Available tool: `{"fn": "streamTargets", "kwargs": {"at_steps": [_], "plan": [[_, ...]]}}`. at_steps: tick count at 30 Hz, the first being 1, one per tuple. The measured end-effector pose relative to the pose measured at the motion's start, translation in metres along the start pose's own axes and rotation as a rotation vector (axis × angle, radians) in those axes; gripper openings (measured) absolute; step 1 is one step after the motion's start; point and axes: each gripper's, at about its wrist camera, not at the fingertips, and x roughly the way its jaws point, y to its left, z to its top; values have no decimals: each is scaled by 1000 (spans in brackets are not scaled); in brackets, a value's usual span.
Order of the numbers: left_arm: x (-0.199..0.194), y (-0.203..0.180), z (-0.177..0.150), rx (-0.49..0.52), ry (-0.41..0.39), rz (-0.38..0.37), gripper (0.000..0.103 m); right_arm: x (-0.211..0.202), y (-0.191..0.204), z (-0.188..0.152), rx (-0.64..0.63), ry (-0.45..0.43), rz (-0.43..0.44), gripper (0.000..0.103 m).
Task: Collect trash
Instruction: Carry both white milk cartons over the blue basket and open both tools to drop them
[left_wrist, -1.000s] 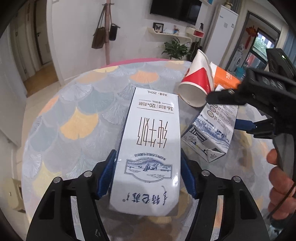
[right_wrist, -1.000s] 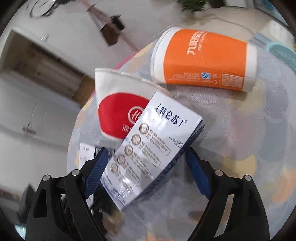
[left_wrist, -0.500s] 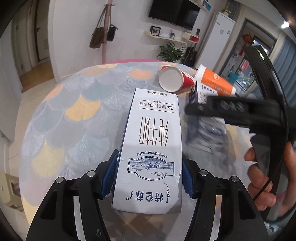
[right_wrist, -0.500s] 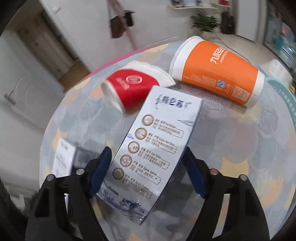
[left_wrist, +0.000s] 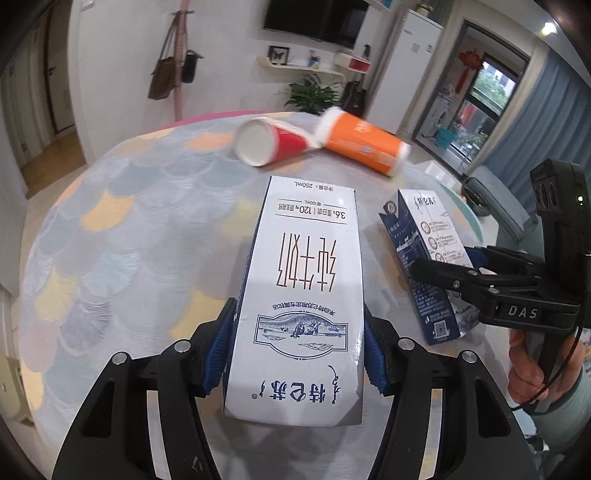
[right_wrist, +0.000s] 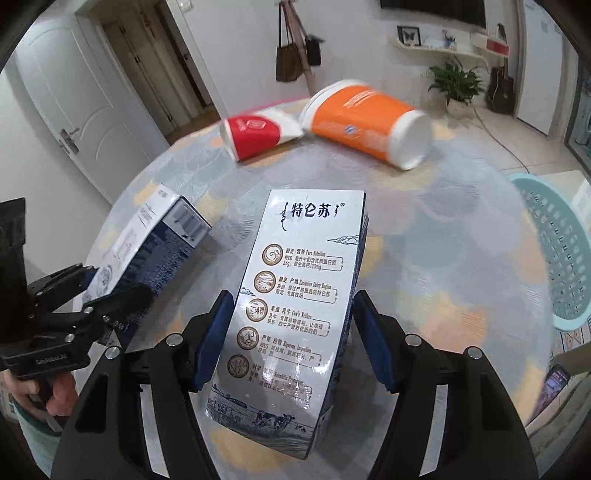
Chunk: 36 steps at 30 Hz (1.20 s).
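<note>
My left gripper (left_wrist: 297, 350) is shut on a white and blue milk carton (left_wrist: 306, 280), held above the round table (left_wrist: 129, 229). My right gripper (right_wrist: 293, 339) is shut on a second milk carton (right_wrist: 295, 295); that carton also shows in the left wrist view (left_wrist: 424, 236). The left gripper's carton shows at the left of the right wrist view (right_wrist: 155, 236). A red paper cup (left_wrist: 273, 142) and an orange cup (left_wrist: 362, 142) lie on their sides at the table's far edge, touching each other; both show in the right wrist view, the red cup (right_wrist: 255, 131) and the orange cup (right_wrist: 365, 118).
A light blue plastic basket (right_wrist: 554, 251) stands beside the table on the right. The table has a scale-pattern cloth. Behind it are a coat stand with bags (left_wrist: 173, 70), a plant (left_wrist: 310, 92) and doors (right_wrist: 85, 99).
Both grippers have drawn back and up with their cartons. The right gripper's carton has come away from the red cup, and the red and orange cups have rolled and shifted at the far edge.
</note>
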Motion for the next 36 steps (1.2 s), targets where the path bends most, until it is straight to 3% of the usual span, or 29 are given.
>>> {"fn": "streamTargets", "kwargs": {"at_steps": [13,20,28,36], "plan": [[-13,-89,18,105,-89,-64,58,-59,-46,-9,54,-152,6,63],[-12,-133,42,146,-119,-100,58,-86,-91,-6,132,-228,5,63],[18,-187,73,189,-109,-131,58,-101,-152,-5,229,-281,-10,63],[69,-232,106,227,-57,-144,58,-109,-220,0,330,-319,-82,63]]}}
